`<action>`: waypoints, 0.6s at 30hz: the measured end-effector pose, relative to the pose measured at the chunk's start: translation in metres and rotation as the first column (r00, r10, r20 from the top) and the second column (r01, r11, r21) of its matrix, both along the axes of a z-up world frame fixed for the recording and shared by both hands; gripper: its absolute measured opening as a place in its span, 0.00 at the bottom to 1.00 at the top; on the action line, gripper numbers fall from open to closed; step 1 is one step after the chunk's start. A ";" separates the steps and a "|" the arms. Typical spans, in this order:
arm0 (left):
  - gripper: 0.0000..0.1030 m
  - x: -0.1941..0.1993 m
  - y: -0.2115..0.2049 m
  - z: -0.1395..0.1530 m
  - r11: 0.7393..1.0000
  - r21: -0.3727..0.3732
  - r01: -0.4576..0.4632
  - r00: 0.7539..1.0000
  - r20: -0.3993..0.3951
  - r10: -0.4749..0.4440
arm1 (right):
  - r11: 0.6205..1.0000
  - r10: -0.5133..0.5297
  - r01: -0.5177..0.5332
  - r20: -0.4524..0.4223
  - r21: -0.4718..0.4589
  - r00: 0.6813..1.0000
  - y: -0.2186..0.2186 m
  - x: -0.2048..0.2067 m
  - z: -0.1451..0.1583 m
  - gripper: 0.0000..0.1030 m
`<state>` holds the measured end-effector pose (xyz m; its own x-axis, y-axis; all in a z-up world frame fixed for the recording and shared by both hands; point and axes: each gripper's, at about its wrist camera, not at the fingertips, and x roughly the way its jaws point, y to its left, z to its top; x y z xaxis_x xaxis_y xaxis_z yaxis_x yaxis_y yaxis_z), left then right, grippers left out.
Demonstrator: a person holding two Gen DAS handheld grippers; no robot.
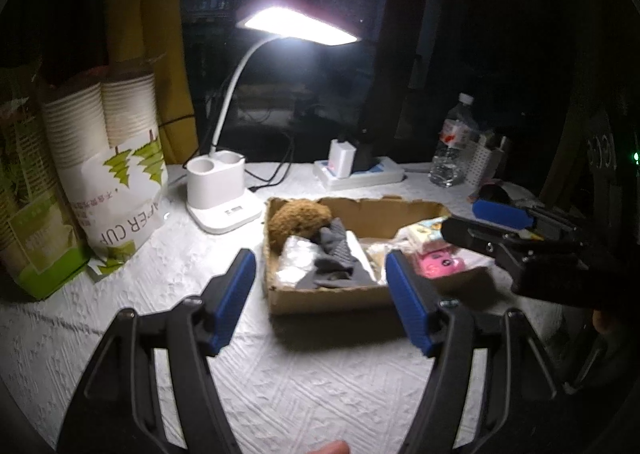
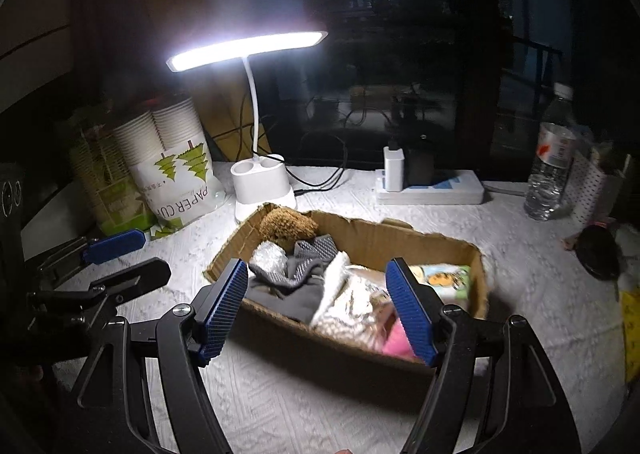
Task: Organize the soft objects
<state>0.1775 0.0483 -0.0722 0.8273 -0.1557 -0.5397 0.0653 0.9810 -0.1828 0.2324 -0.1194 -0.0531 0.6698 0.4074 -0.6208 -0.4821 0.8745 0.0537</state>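
Soft objects point(image 2: 304, 286) lie gathered in the box point(image 2: 360, 350) on the worktop point(image 2: 304, 406), while the left hand-held gripper point(image 1: 320, 302) and right hand-held gripper point(image 2: 316, 310) hover above, both released and empty, apparently clear of the finished pile.

Right claw point(image 2: 316, 304) spread wide above the near wall of a cardboard box point(image 2: 400, 244), nothing between the blue pads point(image 2: 224, 306). Box low, torn-edged, set on a white textured worktop point(image 2: 320, 406). Inside: brown plush toy point(image 2: 286, 228) in the far corner, grey cloth point(image 2: 296, 278) beside it, white knitted fabric point(image 2: 348, 306) in the middle, a printed packet point(image 2: 444, 280) and something pink point(image 2: 396, 342) at the right end. Left claw point(image 2: 120, 258) at the left edge, clear of the box, also spread. Behind: lit desk lamp point(image 2: 246, 49), sleeve of paper cups point(image 2: 176, 165), power strip point(image 2: 432, 189), water bottle point(image 2: 552, 161).
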 end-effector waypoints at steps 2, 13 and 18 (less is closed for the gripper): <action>0.68 -0.006 -0.006 0.003 1.000 0.005 0.007 1.000 0.009 -0.007 | 1.000 -0.013 0.013 0.010 0.000 1.000 -0.006 -0.009 0.003 0.72; 0.84 -0.039 -0.025 0.016 1.000 0.015 0.016 0.999 0.050 -0.017 | 0.997 -0.079 0.079 0.041 0.010 0.996 -0.040 -0.051 0.014 0.72; 0.92 -0.055 -0.033 0.022 1.000 -0.001 0.015 0.997 0.072 -0.015 | 0.996 -0.090 0.089 0.061 0.017 0.994 -0.050 -0.069 0.020 0.73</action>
<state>0.1221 0.0156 -0.0503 0.8615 -0.1688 -0.4789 0.0927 0.9796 -0.1784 0.1637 -0.1690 -0.0330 0.7409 0.3522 -0.5719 -0.4045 0.9137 0.0387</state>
